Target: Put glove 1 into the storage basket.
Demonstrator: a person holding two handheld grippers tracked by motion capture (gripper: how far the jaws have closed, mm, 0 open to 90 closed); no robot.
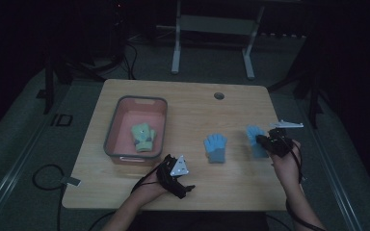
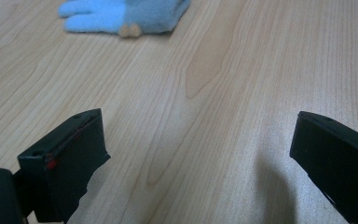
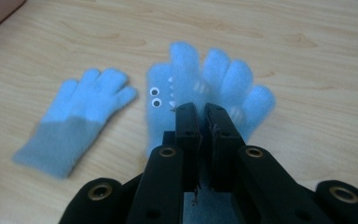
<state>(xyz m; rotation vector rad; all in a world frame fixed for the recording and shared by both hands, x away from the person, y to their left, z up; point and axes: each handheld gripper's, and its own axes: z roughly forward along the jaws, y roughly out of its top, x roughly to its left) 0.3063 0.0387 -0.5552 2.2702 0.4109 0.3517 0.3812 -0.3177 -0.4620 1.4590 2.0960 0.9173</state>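
While our right claw (image 3: 201, 108) stands pinched shut on the cuff end of the blue glove with the googly eyes (image 3: 214, 79), that glove's long axis runs straight ahead of the jaws toward twelve o'clock, fingers leading. In the high view the same glove (image 1: 255, 137) sits at the claw's (image 1: 265, 141) nine o'clock, at the right of the desk (image 1: 192, 103).

Item two: the plain blue glove with grey cuff (image 1: 216, 147), flat on the desk near its middle, fingers toward twelve, apart from the held one and between our two hands.

Item three: our left claw (image 2: 191, 154), jaws wide apart, nothing between them, bare desk beneath; the grey-cuffed glove (image 2: 126, 16) lies ahead at eleven o'clock.

Item four: the pink bin (image 1: 113, 127) at the desk's nine o'clock, holding one yellow-green glove (image 1: 143, 137). We judge the bin to be where the held glove goes; our left hand is the nearer to it, so the right has a long carry across.
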